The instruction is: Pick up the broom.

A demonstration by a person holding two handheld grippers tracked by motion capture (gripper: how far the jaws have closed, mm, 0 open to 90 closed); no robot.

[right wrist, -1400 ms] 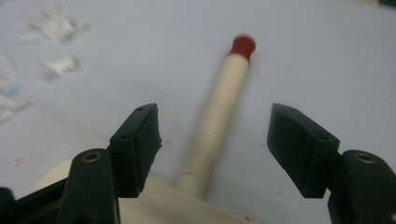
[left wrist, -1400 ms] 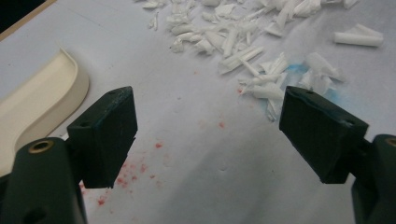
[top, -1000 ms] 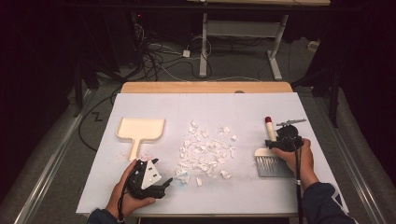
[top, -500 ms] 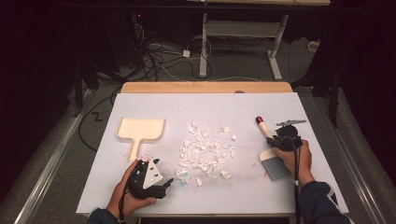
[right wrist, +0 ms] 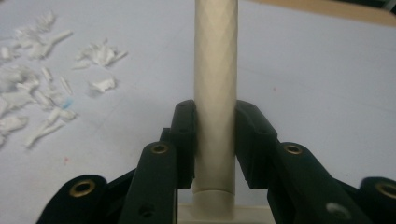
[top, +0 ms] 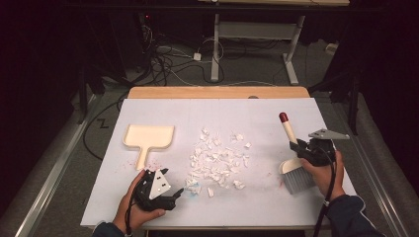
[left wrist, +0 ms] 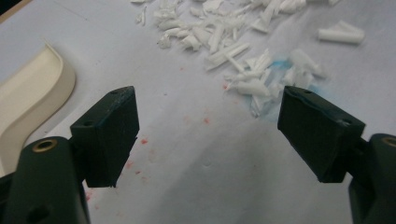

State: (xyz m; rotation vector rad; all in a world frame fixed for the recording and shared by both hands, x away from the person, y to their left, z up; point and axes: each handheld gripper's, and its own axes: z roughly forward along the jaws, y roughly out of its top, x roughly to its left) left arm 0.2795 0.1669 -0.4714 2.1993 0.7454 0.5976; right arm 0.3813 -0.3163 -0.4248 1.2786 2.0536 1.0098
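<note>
Right gripper (top: 302,146) has its jaws clamped on the cream handle of a small brush (top: 293,163), gripping low on the shaft just above the head; the right gripper view shows both pads pressed flat against the patterned handle (right wrist: 215,84). Red-tipped end points away from the person, grey bristles hang toward the tabletop (top: 257,113) at the near right, well apart from the mess. A low grip probably gives better control of the bristles for sweeping. Scatter of white paper scraps (top: 217,160) lies mid-tabletop, a few strays at its near edge. Cream dustpan (top: 148,138) lies flat to the left of the scraps, handle toward the person (within easy reach of the left hand). Left gripper (top: 165,193) rests low at the near left, jaws wide and empty; its own view shows bare paper between the pads, dustpan rim (left wrist: 35,91) at left, scraps (left wrist: 243,60) ahead. Judgement: brush picked up, sweeping not yet begun; the dustpan is untouched.
</note>
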